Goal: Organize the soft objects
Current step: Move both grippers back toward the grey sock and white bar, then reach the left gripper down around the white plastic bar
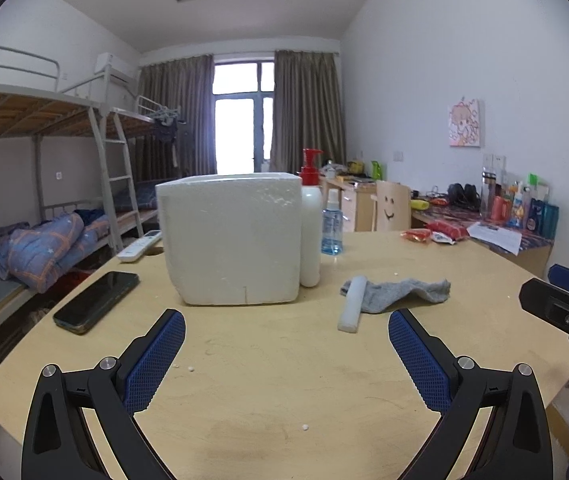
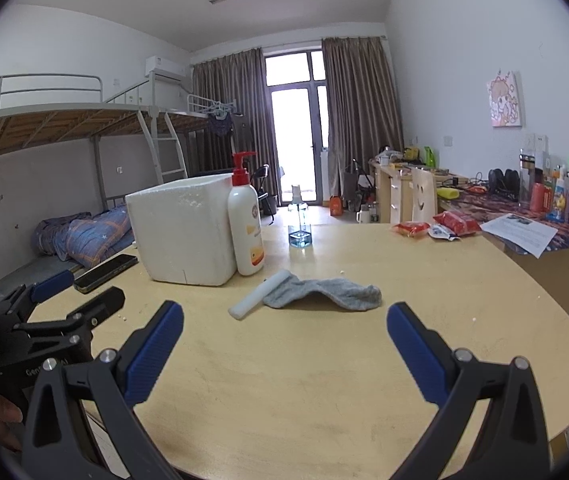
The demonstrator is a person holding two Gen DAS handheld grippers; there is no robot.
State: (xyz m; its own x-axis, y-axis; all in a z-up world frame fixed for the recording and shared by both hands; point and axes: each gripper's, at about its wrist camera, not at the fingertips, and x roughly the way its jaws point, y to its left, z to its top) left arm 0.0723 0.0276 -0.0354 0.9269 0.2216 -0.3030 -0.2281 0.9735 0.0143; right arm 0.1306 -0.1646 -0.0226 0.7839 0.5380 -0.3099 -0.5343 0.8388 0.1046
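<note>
A limp grey knit sock (image 2: pixel 324 292) lies flat on the pale wooden table (image 2: pixel 304 380), its cuff draped over one end of a smooth white foam stick (image 2: pixel 260 294), just in front of a squarish white foam box (image 2: pixel 184 232) and a tall white pump bottle (image 2: pixel 246 228) with a red top. The left gripper (image 1: pixel 286 354) and the right gripper (image 2: pixel 284 346) both hover above the bare tabletop with their ribbed blue pads (image 2: pixel 156 354) spread wide, holding nothing. A glossy black phone (image 1: pixel 96 300) lies flat left of the box.

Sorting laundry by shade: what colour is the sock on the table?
Grey. The sock shows best in the right wrist view, one end draped over a white foam stick.
</note>
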